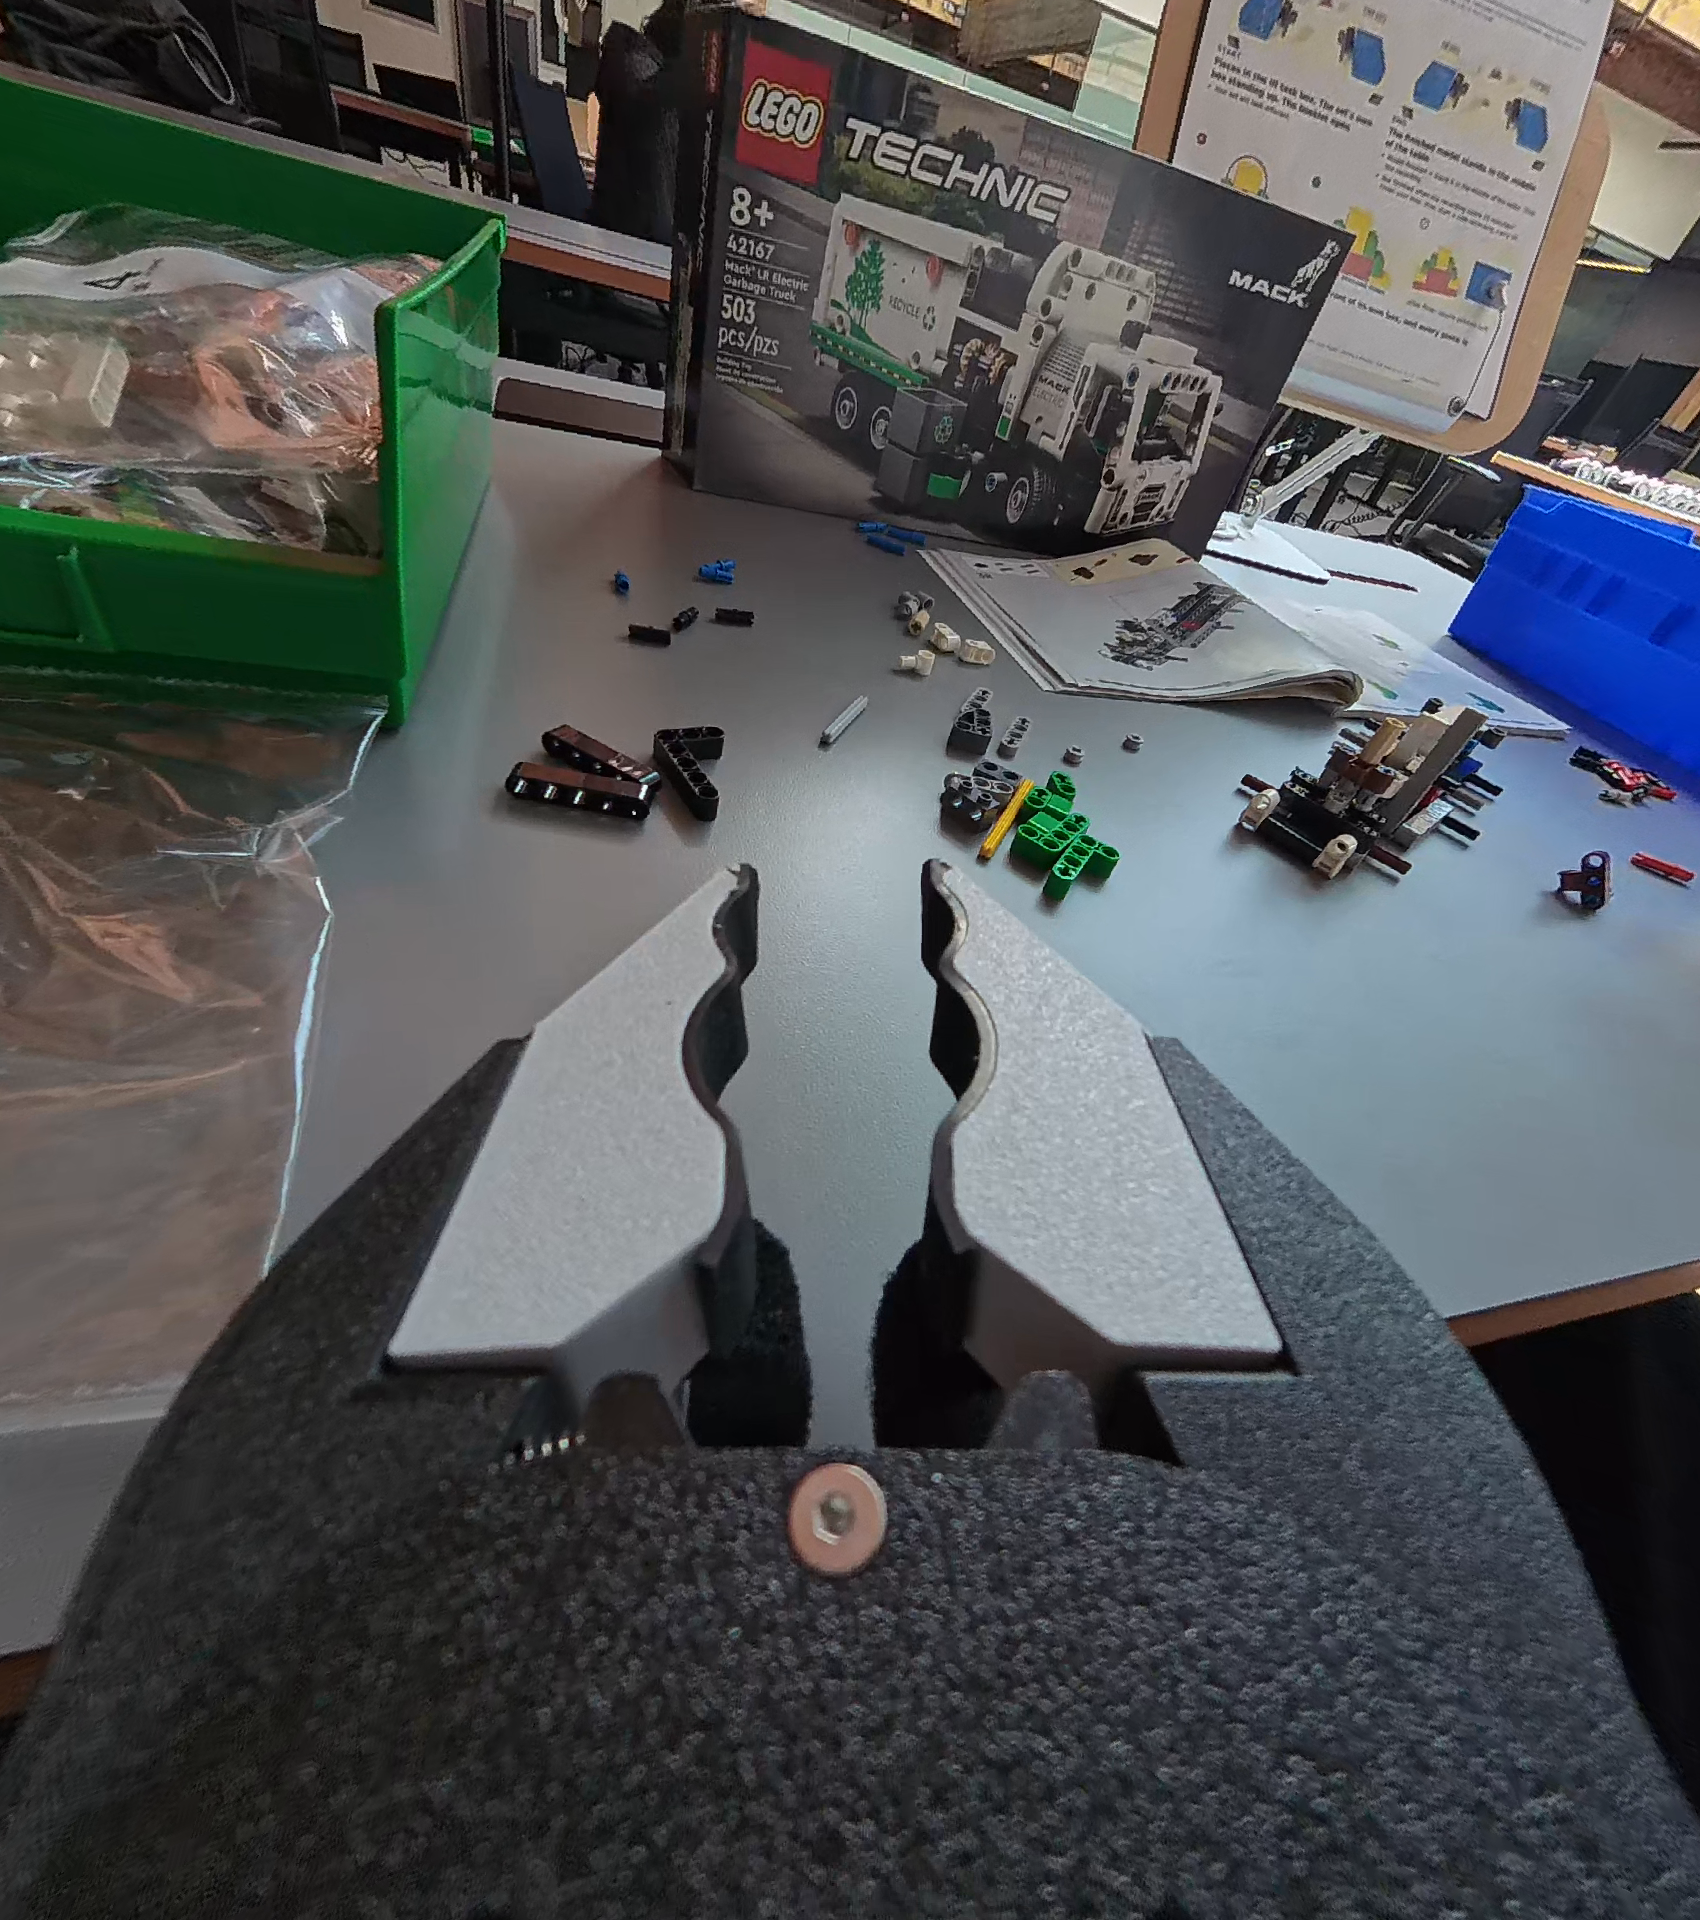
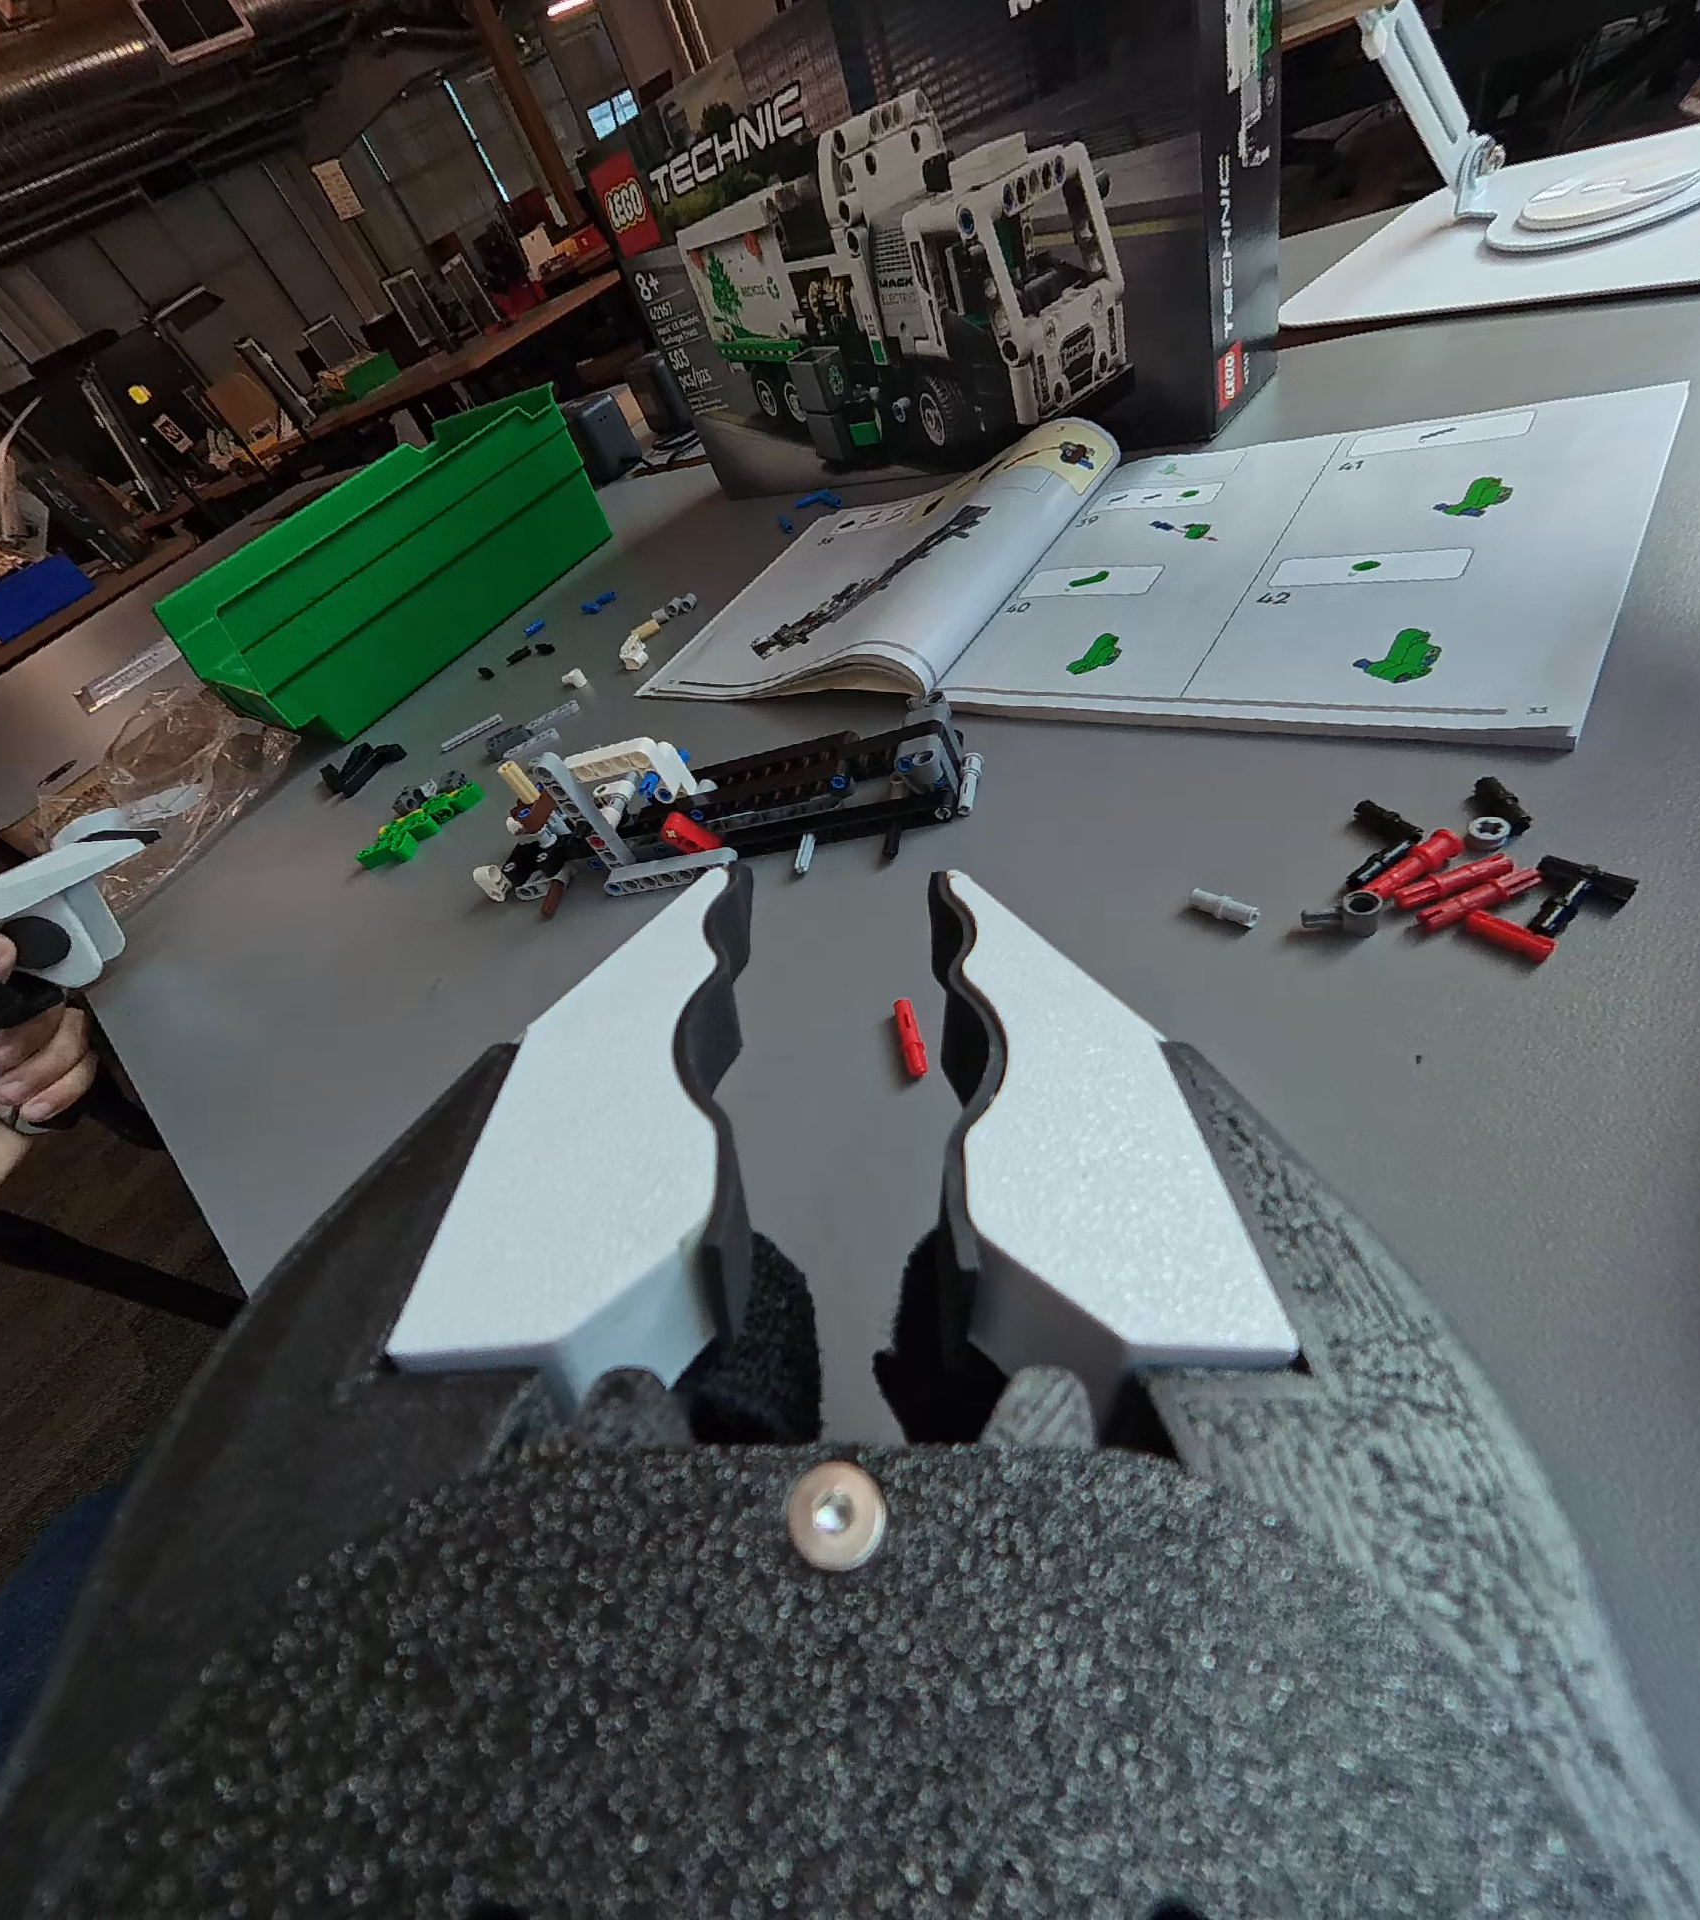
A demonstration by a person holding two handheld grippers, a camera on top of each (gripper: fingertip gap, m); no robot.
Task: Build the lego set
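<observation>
From the left wrist view, we see our left gripper (image 1: 838, 883) hovering over the grey table (image 1: 1345, 1091), jaws apart and holding nothing. Ahead lie black beams (image 1: 617, 774), a green and yellow cluster of pieces (image 1: 1059, 831), and the partly built chassis (image 1: 1365, 795) off to the right. A green bin (image 1: 410, 582) holding bagged parts sits left, the set's box (image 1: 981, 343) stands behind an open instruction booklet (image 1: 1168, 634), and a blue bin (image 1: 1646, 644) is at far right.

Over to the right wrist view: our right gripper (image 2: 841, 883) also gapes empty, with a single red pin (image 2: 910, 1037) lying on the table between its fingers. The chassis (image 2: 721, 805) lies just beyond the fingertips, and a heap of red and black pins (image 2: 1469, 883) sits to the right.
</observation>
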